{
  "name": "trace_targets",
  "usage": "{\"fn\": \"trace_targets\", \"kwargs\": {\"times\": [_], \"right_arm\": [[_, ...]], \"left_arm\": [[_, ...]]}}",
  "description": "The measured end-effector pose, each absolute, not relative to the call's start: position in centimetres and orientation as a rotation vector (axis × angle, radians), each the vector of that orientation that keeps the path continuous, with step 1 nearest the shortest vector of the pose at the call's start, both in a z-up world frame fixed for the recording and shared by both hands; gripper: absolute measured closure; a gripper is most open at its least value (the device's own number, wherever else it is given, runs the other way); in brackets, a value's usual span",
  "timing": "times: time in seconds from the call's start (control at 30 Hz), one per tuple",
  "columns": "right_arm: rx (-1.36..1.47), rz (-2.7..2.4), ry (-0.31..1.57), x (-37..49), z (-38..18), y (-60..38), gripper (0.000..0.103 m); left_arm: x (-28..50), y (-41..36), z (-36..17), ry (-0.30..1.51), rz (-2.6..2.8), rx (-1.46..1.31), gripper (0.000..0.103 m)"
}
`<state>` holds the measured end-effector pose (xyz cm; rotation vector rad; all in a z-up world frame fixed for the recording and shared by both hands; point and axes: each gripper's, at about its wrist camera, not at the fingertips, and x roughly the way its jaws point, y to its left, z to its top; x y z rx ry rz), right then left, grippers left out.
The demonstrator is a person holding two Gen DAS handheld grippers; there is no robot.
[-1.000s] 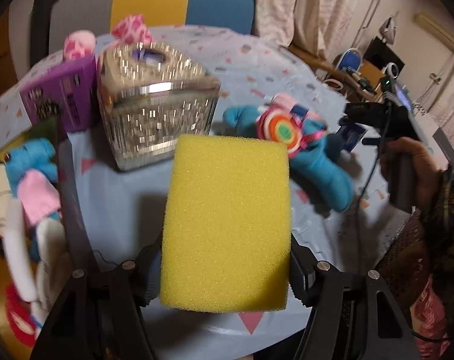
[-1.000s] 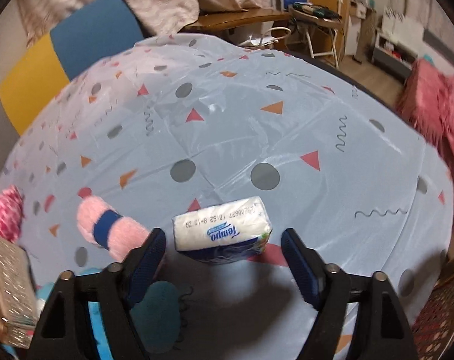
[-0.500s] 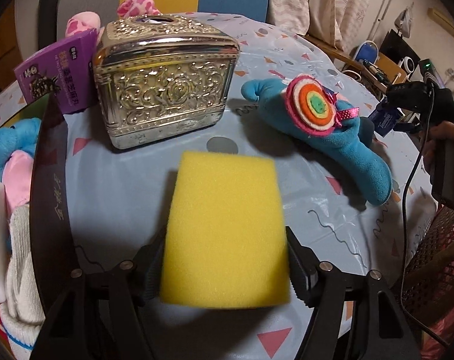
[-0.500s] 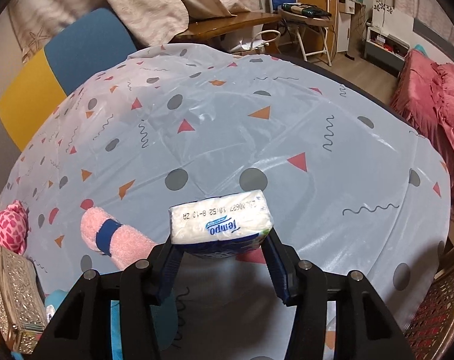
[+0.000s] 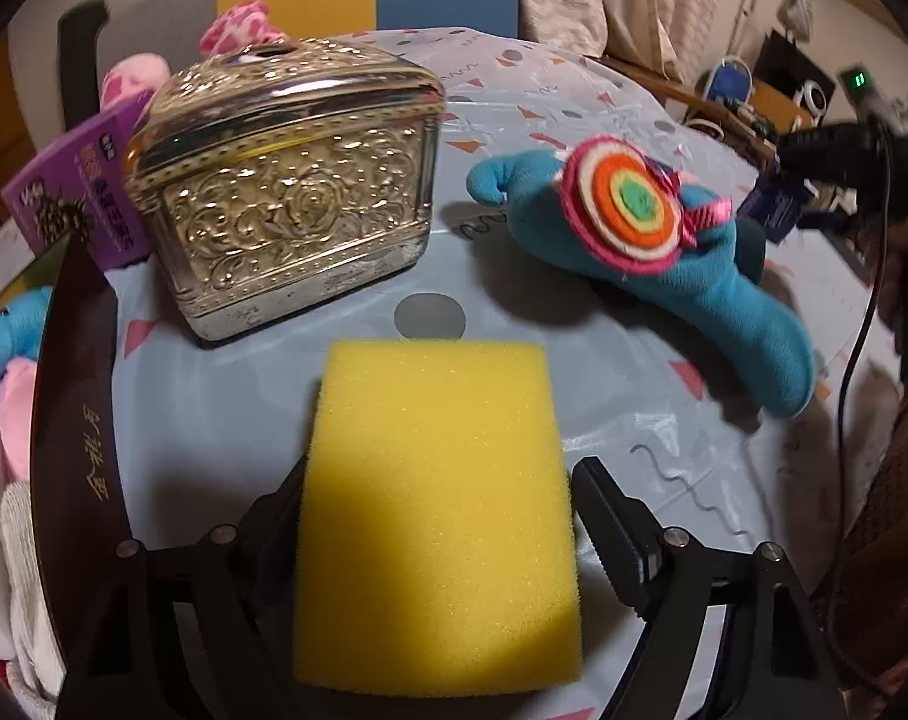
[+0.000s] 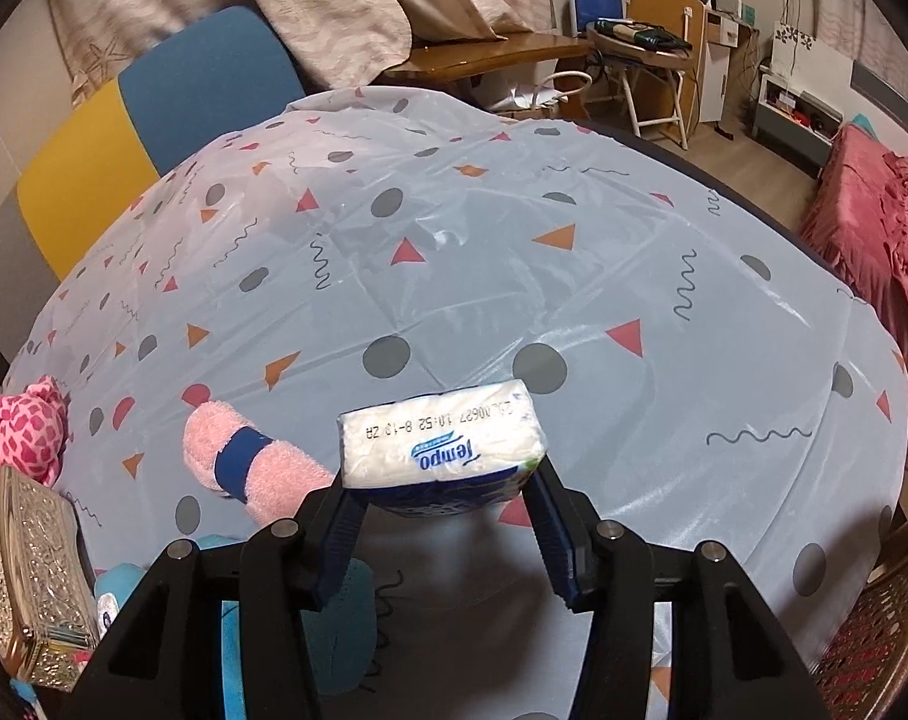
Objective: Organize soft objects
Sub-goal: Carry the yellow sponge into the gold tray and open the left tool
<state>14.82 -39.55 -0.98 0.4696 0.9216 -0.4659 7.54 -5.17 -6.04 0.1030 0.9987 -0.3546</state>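
In the left wrist view, the left gripper [image 5: 439, 516] had just been opening; its pads stood off the yellow sponge [image 5: 436, 516] lying between them, released. An ornate metal box [image 5: 286, 180] sat at eleven o'clock, contents hidden.

In the right wrist view, the right gripper [image 6: 442, 504] clenched the tissue pack [image 6: 442, 438]; open tablecloth [image 6: 514, 228] stretched toward twelve o'clock.

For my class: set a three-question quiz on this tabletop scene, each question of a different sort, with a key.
1. True or false: the right gripper is shut on the tissue pack.
2. Which item lies between the left gripper's fingers? A sock; B yellow sponge; C silver box.
3. Fill in: the round rainbow disc sits on a ____ plush toy.

Key: 1 true. 2 B; its jaws have just been opening, with a gap visible at one side. 3 blue.
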Motion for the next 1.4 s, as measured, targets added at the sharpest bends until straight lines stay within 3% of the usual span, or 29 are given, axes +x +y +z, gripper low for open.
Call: {"fn": "trace_targets", "kwargs": {"times": [0.43, 0.53, 0.57, 0.9, 1.4], "right_arm": [[0.468, -0.471, 1.046, 15.3, -2.8, -39.4, 0.050], [0.426, -0.478, 1.056, 15.6, -2.9, -38.9, 0.050], [0.417, -0.482, 1.059, 15.6, -2.9, -38.8, 0.050], [0.390, -0.495, 1.047, 15.8, -3.0, -38.8, 0.051], [0.351, -0.493, 1.058, 16.0, -3.0, -38.2, 0.051]], "left_arm": [[7.3, -5.8, -6.6, 0.968, -0.337, 0.155, 0.020], [7.1, -5.7, -6.6, 0.960, -0.338, 0.159, 0.028], [7.1, -5.7, -6.6, 0.957, -0.336, 0.158, 0.035], [6.6, -4.9, -5.9, 0.931, -0.331, 0.122, 0.036], [3.9, -1.2, 2.2, 0.786, -0.371, -0.023, 0.035]]}}
